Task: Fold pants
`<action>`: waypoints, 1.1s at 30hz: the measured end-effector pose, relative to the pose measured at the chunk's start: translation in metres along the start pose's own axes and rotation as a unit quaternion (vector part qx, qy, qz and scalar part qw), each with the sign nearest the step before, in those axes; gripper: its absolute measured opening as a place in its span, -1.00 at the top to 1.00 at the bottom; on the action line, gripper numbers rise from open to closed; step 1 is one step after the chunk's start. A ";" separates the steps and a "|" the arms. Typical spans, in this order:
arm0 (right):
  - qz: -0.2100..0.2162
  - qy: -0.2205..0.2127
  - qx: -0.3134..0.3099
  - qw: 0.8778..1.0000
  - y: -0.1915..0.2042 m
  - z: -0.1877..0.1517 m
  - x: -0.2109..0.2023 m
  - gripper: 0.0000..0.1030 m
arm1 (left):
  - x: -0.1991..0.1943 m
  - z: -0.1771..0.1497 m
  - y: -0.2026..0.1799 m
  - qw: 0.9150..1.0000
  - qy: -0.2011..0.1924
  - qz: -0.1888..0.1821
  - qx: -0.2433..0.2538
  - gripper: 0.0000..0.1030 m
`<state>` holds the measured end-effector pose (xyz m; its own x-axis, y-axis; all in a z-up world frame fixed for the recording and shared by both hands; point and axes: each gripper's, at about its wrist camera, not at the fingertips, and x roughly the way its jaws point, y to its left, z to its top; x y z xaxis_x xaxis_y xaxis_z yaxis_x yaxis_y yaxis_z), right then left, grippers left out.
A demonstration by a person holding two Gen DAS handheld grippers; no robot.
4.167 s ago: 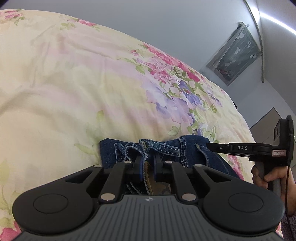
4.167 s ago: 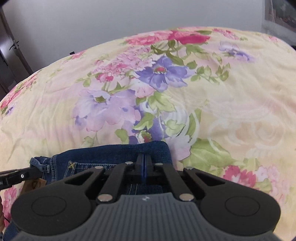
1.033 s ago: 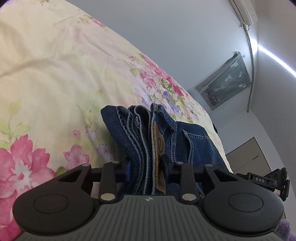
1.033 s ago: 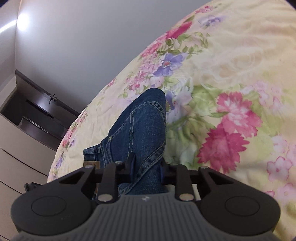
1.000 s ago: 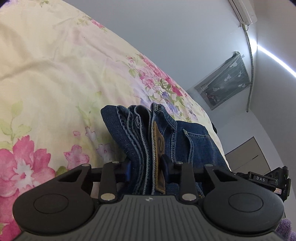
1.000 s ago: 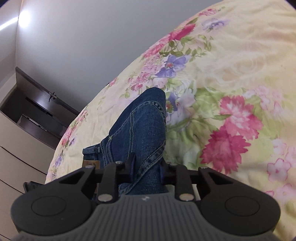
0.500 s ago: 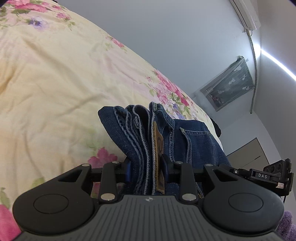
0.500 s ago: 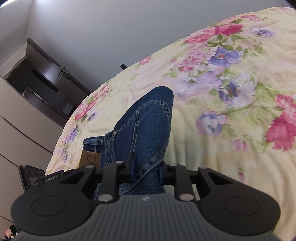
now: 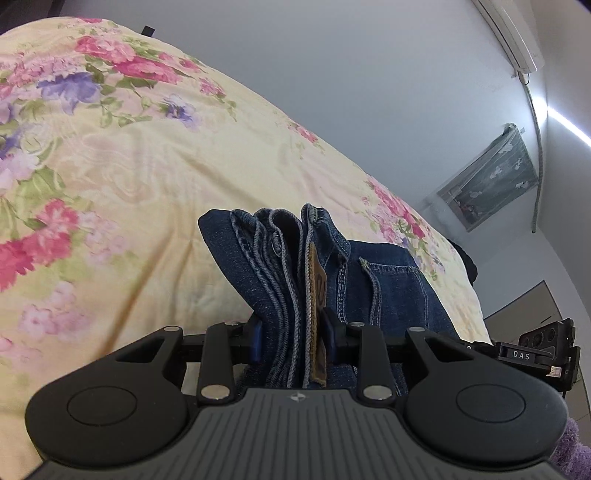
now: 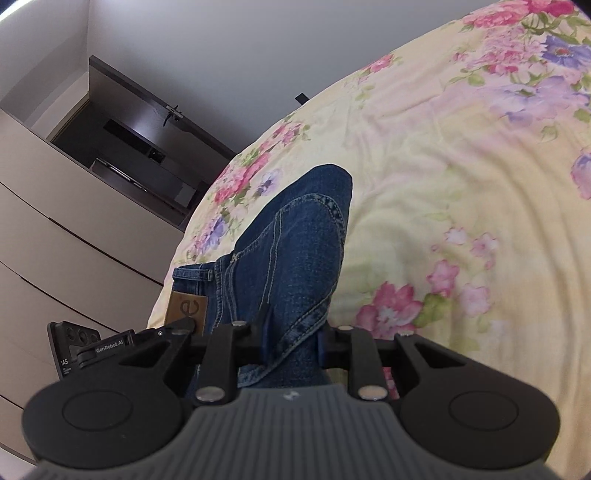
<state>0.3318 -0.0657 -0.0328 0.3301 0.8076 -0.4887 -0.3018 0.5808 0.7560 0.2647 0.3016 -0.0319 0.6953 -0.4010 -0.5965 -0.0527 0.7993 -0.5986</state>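
Folded dark blue jeans (image 9: 373,280) are held up off a floral yellow bedspread (image 9: 147,166). My left gripper (image 9: 293,336) is shut on the bunched waistband layers beside the tan leather patch (image 9: 316,284). My right gripper (image 10: 293,343) is shut on the folded edge of the jeans (image 10: 291,254), which rise away from it over the bedspread (image 10: 461,184). The patch (image 10: 186,308) shows in the right wrist view, with the left gripper's body (image 10: 92,349) beside it. The right gripper's body (image 9: 535,358) shows at the far right of the left wrist view.
A beige wardrobe with a dark open niche (image 10: 110,155) stands beyond the bed's edge. A curtained window (image 9: 487,184) and an air conditioner (image 9: 509,33) are on the far walls. The bedspread stretches wide to the left and right of the jeans.
Both grippers have swung with the jeans held in them. More of the bedspread's far end shows on the left, and the wardrobe has come further into the right wrist view.
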 end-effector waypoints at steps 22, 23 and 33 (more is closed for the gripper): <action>0.005 0.029 0.060 0.998 -0.053 -0.034 0.116 0.62 | 0.034 0.007 0.094 0.995 0.082 0.045 0.021 0.30; 0.000 0.028 0.054 0.998 -0.054 -0.037 0.116 0.61 | 0.035 0.007 0.095 0.995 0.083 0.044 0.020 0.29; -0.037 0.028 0.028 0.999 -0.045 -0.036 0.123 0.53 | 0.033 0.001 0.088 0.995 0.073 0.063 0.032 0.22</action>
<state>0.3543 0.0108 -0.1427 0.2983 0.7683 -0.5664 -0.2282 0.6336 0.7392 0.2834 0.3590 -0.1038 0.5749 -0.3524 -0.7384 -0.0838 0.8724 -0.4816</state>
